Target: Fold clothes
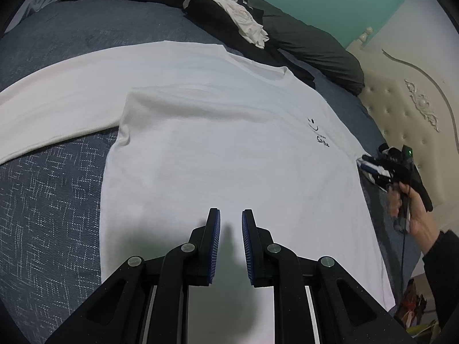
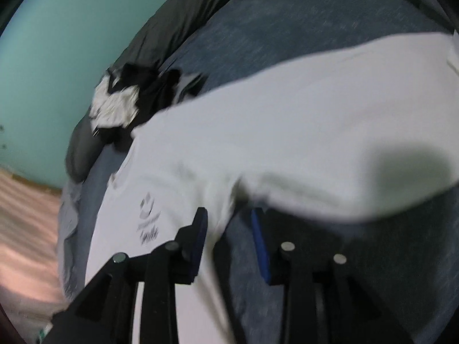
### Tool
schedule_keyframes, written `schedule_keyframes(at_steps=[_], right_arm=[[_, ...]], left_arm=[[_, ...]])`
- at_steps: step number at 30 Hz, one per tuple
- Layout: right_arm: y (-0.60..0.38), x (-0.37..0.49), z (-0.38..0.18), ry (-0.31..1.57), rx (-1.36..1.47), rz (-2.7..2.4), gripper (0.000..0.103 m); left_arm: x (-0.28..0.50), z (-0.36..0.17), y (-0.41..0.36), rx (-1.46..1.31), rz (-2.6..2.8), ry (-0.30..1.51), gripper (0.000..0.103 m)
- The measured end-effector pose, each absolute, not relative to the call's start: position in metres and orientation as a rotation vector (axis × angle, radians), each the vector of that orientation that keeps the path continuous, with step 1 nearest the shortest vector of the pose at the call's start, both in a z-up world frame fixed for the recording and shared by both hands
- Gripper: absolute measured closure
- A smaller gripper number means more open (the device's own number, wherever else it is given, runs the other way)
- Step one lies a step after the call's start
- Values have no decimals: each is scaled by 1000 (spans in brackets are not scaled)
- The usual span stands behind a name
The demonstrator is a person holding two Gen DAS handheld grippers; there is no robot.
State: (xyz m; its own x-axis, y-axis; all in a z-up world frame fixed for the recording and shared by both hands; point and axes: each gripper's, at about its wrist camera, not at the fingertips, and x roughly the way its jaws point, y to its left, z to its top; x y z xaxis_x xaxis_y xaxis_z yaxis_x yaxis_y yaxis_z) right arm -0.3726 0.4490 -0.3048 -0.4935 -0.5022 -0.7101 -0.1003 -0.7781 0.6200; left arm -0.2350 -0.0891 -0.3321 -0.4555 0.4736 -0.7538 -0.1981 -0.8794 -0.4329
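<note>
On the bed [image 1: 57,172], my left gripper [image 1: 231,220] hangs narrow and empty over the shirt [image 1: 215,143]; my right gripper [image 2: 229,215] gapes beside its edge, so I should grab low and lift slowly.

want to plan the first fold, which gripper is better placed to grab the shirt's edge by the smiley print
Right. The right gripper straddles the white t-shirt edge beside the smiley print, jaws open. The left gripper hovers over the shirt's middle, away from any edge.
</note>
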Motion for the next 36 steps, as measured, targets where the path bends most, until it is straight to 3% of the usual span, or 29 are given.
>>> schedule_keyframes(at_steps=[3,9,13,16,25,32,36], right_arm=[[439,-365,-313,-871,1441,-2316,71],[440,-371,-336,-1095,1411,-2258,73],[435,-378,-339,-1123,1385,-2276,98],[433,-381,-333,-1102,1355,-2323,102],[464,-392,-304,-1033,1297,-2494,103],[454,-378,-317,-1066,1402,-2316,99],[447,-370,-333,-1130,1424,-2253,79]], left_arm=[[-234,-331,-87,-1346,2352,-400,86],[-234,-332,-88,-1346,2353,-399,86],[-236,-334,-88,-1354,2352,-398,86],[-236,-335,-88,-1356,2350,-397,86],[-235,-335,-88,-1355,2352,-393,86],[-237,-335,-87,-1357,2347,-391,86],[-236,-335,-86,-1355,2345,-388,86]])
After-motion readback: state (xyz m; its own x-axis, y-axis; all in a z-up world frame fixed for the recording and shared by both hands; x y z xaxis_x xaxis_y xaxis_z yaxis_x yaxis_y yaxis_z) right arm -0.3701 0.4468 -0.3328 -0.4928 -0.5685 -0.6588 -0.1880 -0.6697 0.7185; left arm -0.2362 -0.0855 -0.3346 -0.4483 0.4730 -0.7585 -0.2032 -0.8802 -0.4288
